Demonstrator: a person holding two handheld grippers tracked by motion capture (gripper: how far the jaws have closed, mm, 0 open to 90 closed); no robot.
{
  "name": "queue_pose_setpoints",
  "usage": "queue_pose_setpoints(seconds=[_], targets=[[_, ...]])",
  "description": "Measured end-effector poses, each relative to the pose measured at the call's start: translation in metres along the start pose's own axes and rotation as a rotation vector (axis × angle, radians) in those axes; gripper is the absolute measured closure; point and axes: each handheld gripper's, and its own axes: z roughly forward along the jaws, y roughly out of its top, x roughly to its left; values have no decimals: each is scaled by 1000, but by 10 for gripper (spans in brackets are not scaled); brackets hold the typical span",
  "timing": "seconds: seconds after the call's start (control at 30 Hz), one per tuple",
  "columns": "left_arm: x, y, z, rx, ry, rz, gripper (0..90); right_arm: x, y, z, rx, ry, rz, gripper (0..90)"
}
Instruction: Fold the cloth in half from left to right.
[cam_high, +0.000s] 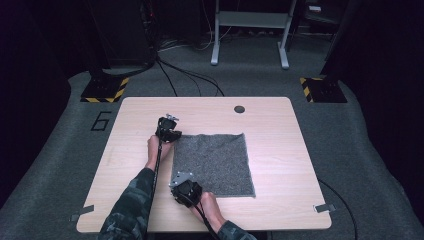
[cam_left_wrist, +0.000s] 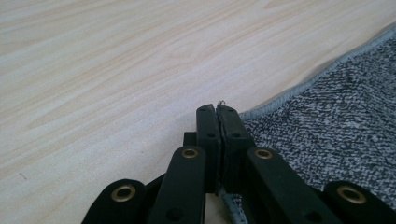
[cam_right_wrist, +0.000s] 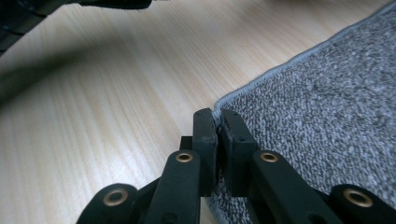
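A grey speckled mat (cam_high: 215, 162) lies flat on the light wooden table (cam_high: 280, 130). My left gripper (cam_high: 170, 132) sits at the mat's far left corner. In the left gripper view its jaws (cam_left_wrist: 217, 112) are shut, with the mat's hemmed edge (cam_left_wrist: 289, 93) pinched between them. My right gripper (cam_high: 183, 189) is at the mat's near left corner. Seen from the right gripper view, its jaws (cam_right_wrist: 217, 114) are pressed together on the mat's corner (cam_right_wrist: 327, 102). Both forearms reach in from the bottom edge.
A round cable hole (cam_high: 239, 109) sits near the table's far edge. Bare wood lies left, right and beyond the mat. On the carpeted floor behind stand a white frame (cam_high: 250, 20), two yellow-black striped bases (cam_high: 105, 90) and loose cables (cam_high: 185, 75).
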Motion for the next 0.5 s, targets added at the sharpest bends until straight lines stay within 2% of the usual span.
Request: queue_pose_setpoints(seconds=[0.03, 0.07, 0.43, 0.5], targets=[[0, 1, -2, -4, 0, 0, 887, -2, -1, -2, -8, 4, -19, 855], [-1, 2, -3, -4, 3, 5, 887, -3, -1, -5, -4, 5, -16, 855], [-6, 20, -20, -40, 17, 18, 889, -10, 3, -29, -110, 0, 18, 856], [-7, 23, -24, -36, 20, 27, 889, -8, 5, -34, -127, -7, 6, 856]])
